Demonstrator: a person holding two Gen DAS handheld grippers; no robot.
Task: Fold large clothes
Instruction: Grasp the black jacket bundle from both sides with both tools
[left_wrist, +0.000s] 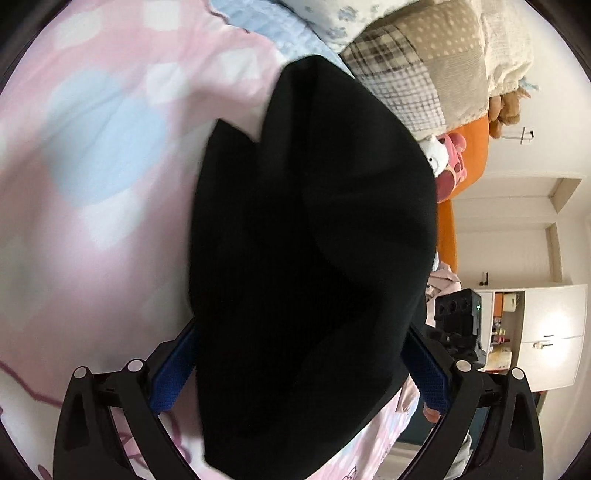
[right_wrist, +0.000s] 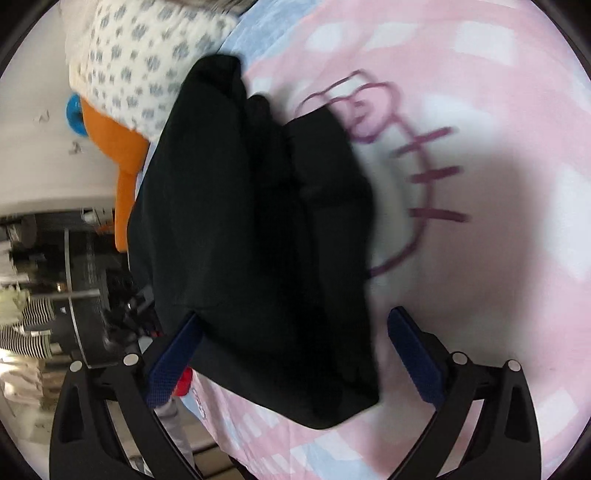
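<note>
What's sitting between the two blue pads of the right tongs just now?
In the right wrist view, the black garment fills most of the gap between the right tongs' pads. It lies against the left pad; a strip of pink bedsheet shows before the right pad.

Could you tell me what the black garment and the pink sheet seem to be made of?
Black garment: probably a thick, matte knit or fleece; it drapes in soft, heavy folds without shine. Pink sheet: likely thin, matte printed cotton, smooth with shallow creases.

Pink-and-blue bedsheet (left_wrist: 110, 166), patchwork quilt (left_wrist: 424, 66), orange pillow (right_wrist: 122, 147), white cabinet (left_wrist: 550, 332).
</note>
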